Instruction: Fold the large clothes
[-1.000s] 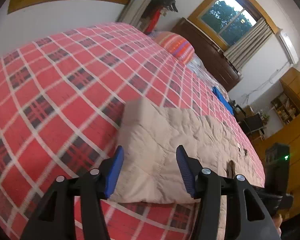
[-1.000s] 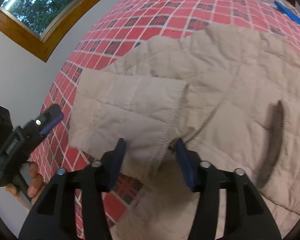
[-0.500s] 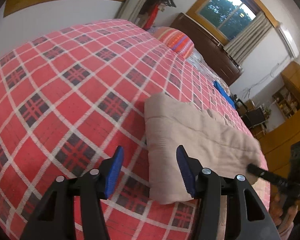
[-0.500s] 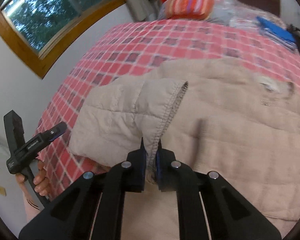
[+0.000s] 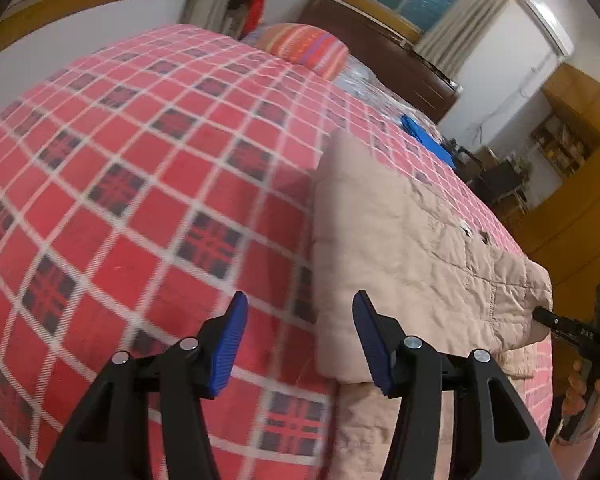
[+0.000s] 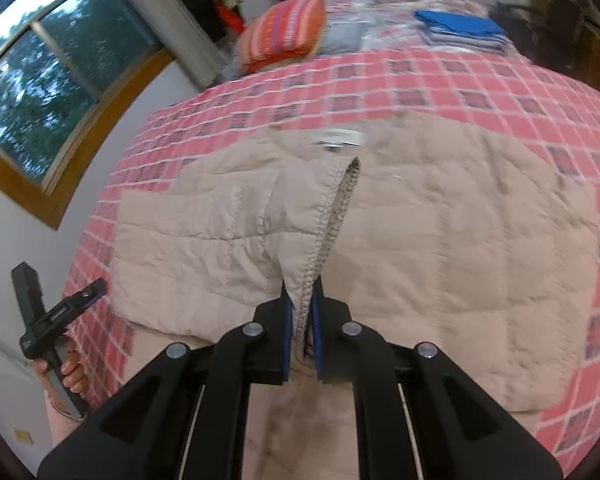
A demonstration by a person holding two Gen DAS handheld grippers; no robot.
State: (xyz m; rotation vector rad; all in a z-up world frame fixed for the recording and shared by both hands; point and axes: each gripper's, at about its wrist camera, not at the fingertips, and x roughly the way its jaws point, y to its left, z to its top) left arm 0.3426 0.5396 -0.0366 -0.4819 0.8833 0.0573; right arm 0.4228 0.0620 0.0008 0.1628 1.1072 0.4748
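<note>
Pinching jacket hem (image 6: 324,236) between right jaws

A lived-in home bedroom.

A bed under a red plaid blanket (image 5: 148,168) fills the room, with an orange striped pillow (image 6: 284,36) and a stack of folded blue cloth (image 6: 460,26) at its far end against a dark wooden headboard (image 5: 384,60). Wood-framed windows (image 6: 48,92) look onto trees, one with pale curtains (image 5: 464,28). Yellow wooden cabinets (image 5: 580,128) with cluttered shelves stand far right.
</note>
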